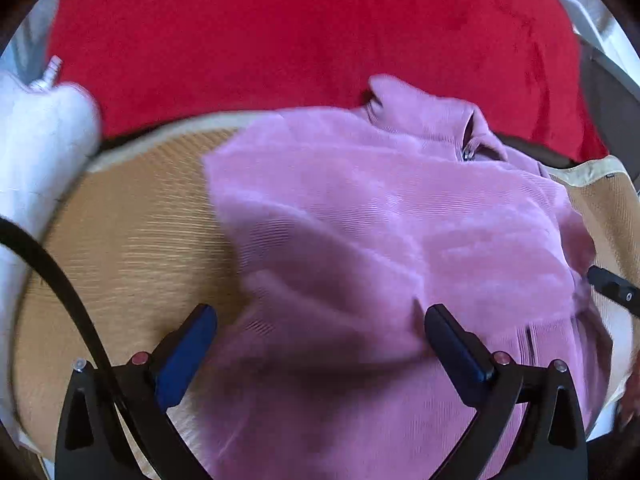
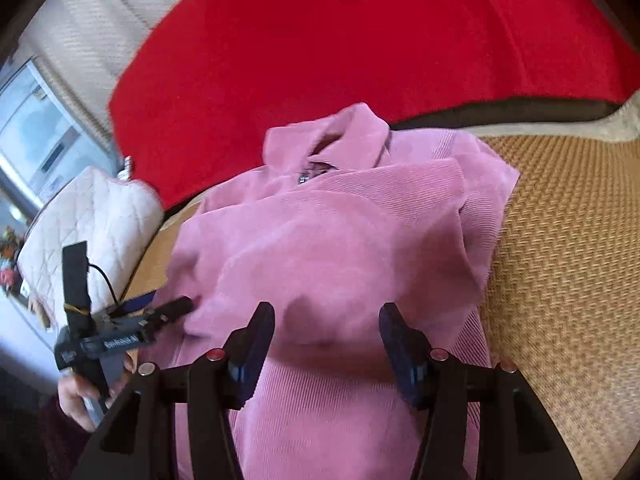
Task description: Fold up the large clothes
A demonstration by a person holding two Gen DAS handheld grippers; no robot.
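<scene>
On the woven mat (image 2: 560, 240), a pink corduroy jacket (image 2: 340, 240) is laid with its sleeves already folded inward, both grippers poised at its lower half.

The jacket's long axis is seen running away from the jaws, the collar (image 2: 340, 136) at the far end near the red blanket (image 2: 360, 40) and the hem nearest the cameras. The left gripper (image 1: 320, 320) is held with its jaws fully apart, nothing pressed between them, astride the jacket's left edge where the cloth meets the mat. The right gripper (image 2: 326, 320) is held half apart over the middle of the cloth; no clamped fold can be made out. The hem is judged nearer to both grippers than the collar, so a lengthwise fold toward the collar is suggested.
</scene>
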